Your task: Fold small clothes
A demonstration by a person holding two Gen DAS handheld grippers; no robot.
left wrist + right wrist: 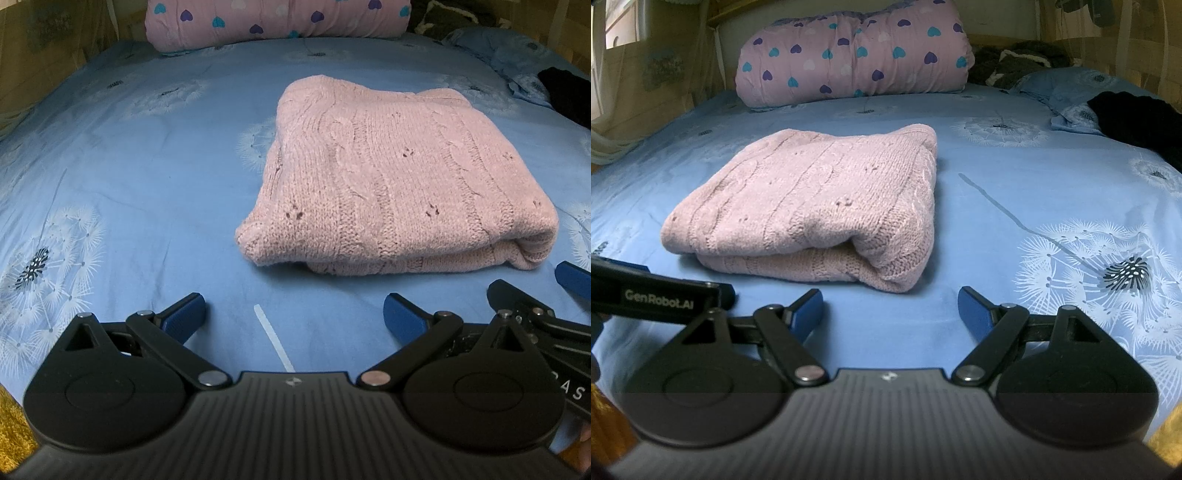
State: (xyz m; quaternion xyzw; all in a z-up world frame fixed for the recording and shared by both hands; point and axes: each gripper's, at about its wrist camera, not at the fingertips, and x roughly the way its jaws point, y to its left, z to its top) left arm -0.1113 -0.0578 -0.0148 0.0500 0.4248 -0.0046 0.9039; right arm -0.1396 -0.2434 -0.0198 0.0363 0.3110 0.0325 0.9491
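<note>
A pink cable-knit sweater (402,177) lies folded into a thick rectangle on the blue bedsheet (147,184). In the left wrist view it sits ahead and to the right of my left gripper (293,312), whose blue pads stand wide apart with only sheet between them. In the right wrist view the folded sweater (812,206) lies ahead and to the left of my right gripper (890,308), which is open and empty too. Neither gripper touches the knit. Each gripper's black body shows at the edge of the other's view.
A rolled pink quilt with heart print (853,55) lies across the head of the bed. Dark clothing (1141,122) and a blue pillow (1067,88) sit at the right. A white strip (273,338) lies on the sheet. Wooden walls flank the bed.
</note>
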